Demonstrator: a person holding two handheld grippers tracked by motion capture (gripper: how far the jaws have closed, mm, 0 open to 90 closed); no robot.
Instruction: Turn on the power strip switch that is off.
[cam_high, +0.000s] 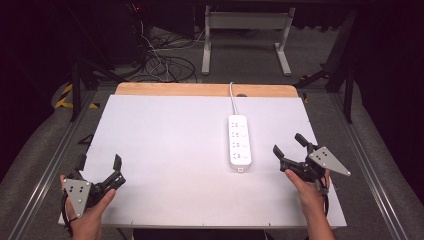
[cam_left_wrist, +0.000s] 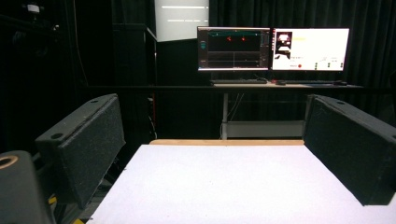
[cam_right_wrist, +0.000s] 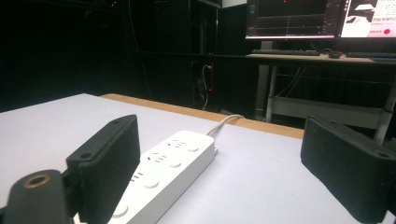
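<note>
White power strip (cam_high: 239, 141) lies flat on the counter (cam_high: 165, 145), right of centre, cord running to the far edge. Right tongs (cam_high: 290, 147) spread, empty, just beside the strip's near end. Left tongs (cam_high: 99, 165) spread, empty, well apart at the near-left corner. Suggested approach: square the right jaws across the strip's width before closing.
</note>
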